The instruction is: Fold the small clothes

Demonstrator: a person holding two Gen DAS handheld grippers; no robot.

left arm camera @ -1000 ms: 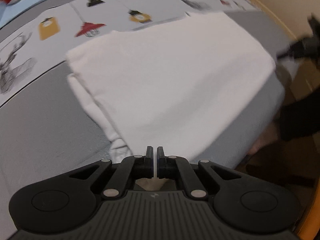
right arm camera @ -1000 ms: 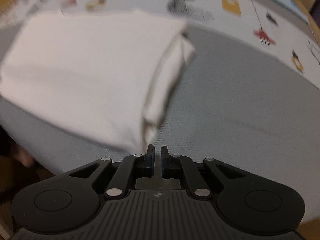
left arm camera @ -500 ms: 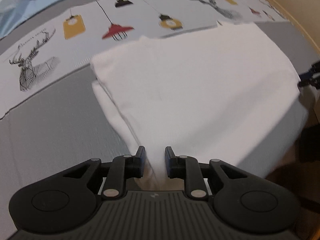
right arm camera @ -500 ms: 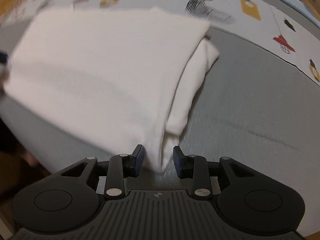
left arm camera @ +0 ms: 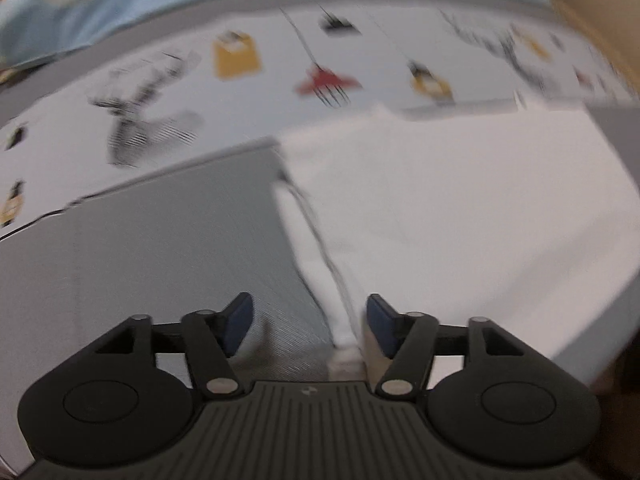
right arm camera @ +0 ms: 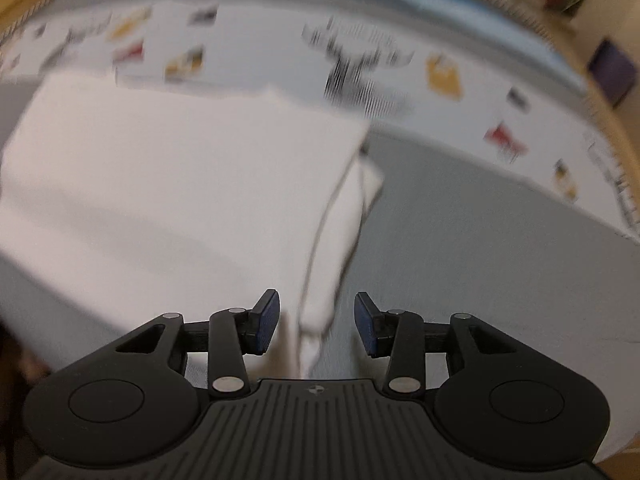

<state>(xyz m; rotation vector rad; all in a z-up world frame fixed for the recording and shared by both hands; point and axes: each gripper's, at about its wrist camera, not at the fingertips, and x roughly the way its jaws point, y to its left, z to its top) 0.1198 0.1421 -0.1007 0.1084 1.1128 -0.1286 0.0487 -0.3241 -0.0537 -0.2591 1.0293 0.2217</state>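
A white folded garment (left arm camera: 460, 208) lies flat on the grey bed cover (left arm camera: 152, 248). In the left wrist view its left folded edge runs down between the fingers of my left gripper (left arm camera: 306, 322), which is open and holds nothing. In the right wrist view the garment (right arm camera: 172, 184) fills the left half, and its right near corner lies between the fingers of my right gripper (right arm camera: 316, 322), also open and empty. Both views are blurred by motion.
A white sheet printed with lamps and deer (left arm camera: 320, 80) lies beyond the garment, also in the right wrist view (right arm camera: 360, 64). Light blue bedding (left arm camera: 80, 12) is at the back. The bed's near edge drops off at the right (left arm camera: 608, 364).
Both grippers went from shut on the garment's near corners to wide open, letting it go. The garment now lies flat, and both grippers are moving back from it.
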